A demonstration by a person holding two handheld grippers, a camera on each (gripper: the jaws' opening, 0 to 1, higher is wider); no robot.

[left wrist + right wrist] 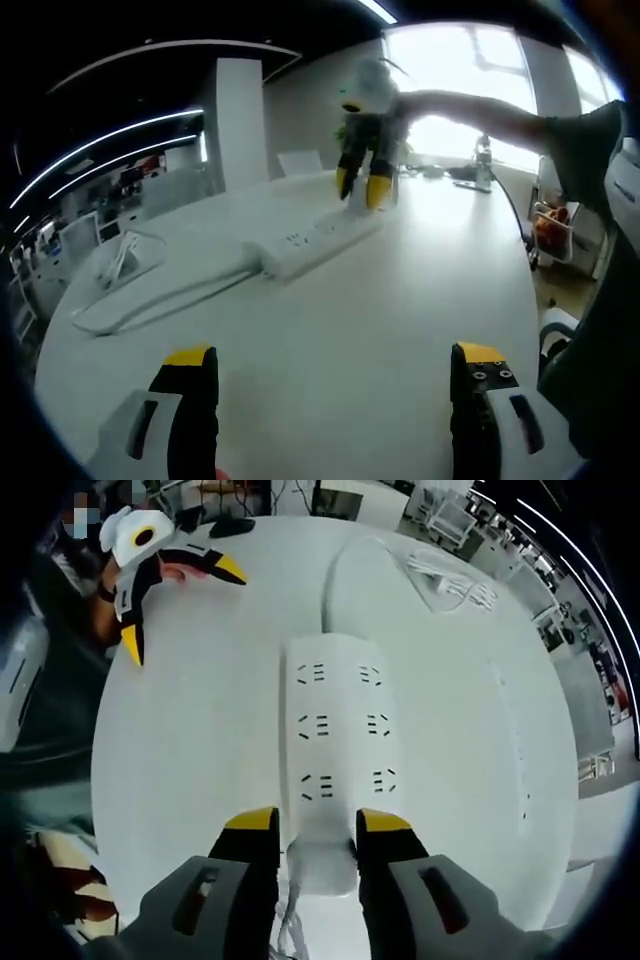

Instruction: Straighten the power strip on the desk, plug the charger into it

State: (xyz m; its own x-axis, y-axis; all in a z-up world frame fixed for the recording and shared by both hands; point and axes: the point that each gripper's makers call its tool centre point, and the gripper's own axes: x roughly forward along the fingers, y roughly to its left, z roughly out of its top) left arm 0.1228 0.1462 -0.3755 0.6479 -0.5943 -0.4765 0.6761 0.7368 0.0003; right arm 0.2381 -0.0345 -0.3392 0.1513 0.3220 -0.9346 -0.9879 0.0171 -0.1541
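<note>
A white power strip (310,240) lies on the white desk (400,300), with its cord (170,295) trailing to the left. My right gripper (362,185) stands over its far end. In the right gripper view, my right gripper (318,825) is shut on the near end of the power strip (340,730), one yellow-tipped jaw on each side. The strip's cord (335,570) curves away from the far end. A white charger with a cable (450,580) lies beyond it, and the charger (120,262) also lies at the desk's left. My left gripper (334,358) is open and holds nothing, as the left gripper (185,614) also shows.
A person's arm (470,105) reaches over the desk to the right gripper. Small dark items (470,175) sit at the far end of the desk. The desk's rounded edge (110,810) runs close by. Chairs and other desks (60,240) stand beyond.
</note>
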